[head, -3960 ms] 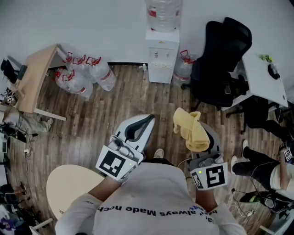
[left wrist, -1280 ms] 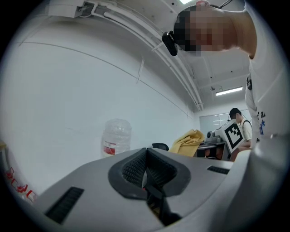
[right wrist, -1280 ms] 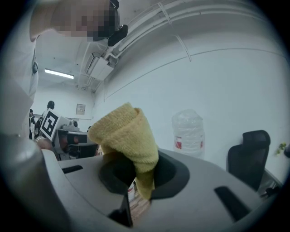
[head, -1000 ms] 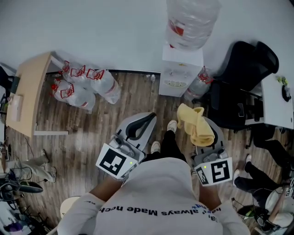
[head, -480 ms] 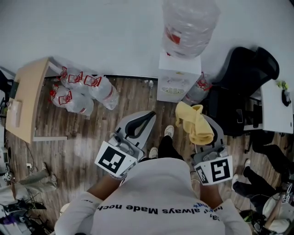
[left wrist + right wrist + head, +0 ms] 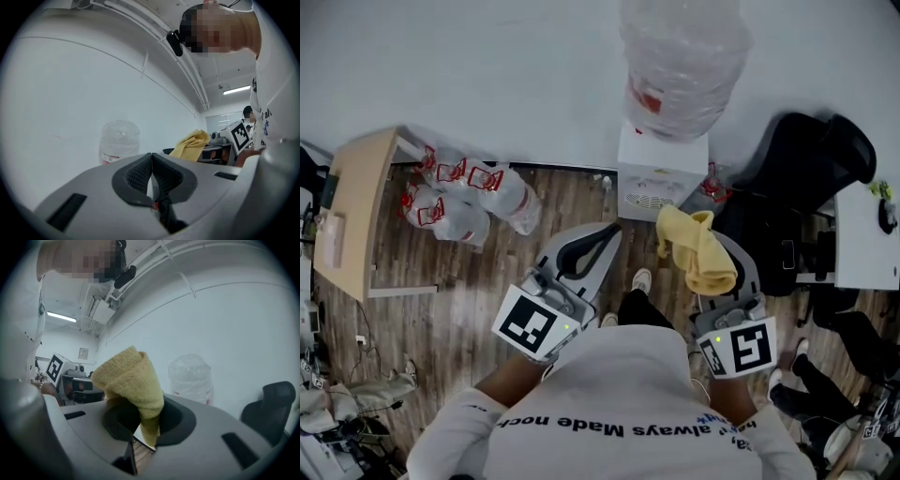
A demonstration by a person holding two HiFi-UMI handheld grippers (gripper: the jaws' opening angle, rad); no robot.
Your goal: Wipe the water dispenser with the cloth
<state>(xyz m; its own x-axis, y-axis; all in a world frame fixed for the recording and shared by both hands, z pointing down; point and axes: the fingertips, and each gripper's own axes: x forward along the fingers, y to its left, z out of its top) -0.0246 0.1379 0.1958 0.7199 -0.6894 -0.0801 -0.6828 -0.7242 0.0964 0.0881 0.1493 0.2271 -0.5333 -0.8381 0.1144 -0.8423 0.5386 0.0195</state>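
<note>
The water dispenser point(image 6: 661, 173), a white boxy cabinet with a clear, crinkled plastic bottle point(image 6: 680, 56) seated on top, stood against the plain white wall, just ahead of the person. The cloth point(image 6: 698, 248), a soft yellow knit bunched into thick folds, was pinched between the dark jaws of the right gripper point(image 6: 147, 420), short of the dispenser. The left gripper point(image 6: 152, 164) had its ribbed jaws pressed together on nothing, above the wood-plank floor point(image 6: 487, 281).

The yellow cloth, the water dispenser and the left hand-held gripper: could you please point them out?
yellow cloth point(image 6: 700, 249), head view, middle of the bundle.
water dispenser point(image 6: 662, 169), head view, on its white cabinet.
left hand-held gripper point(image 6: 151, 160), left gripper view, where the shut jaws meet.
</note>
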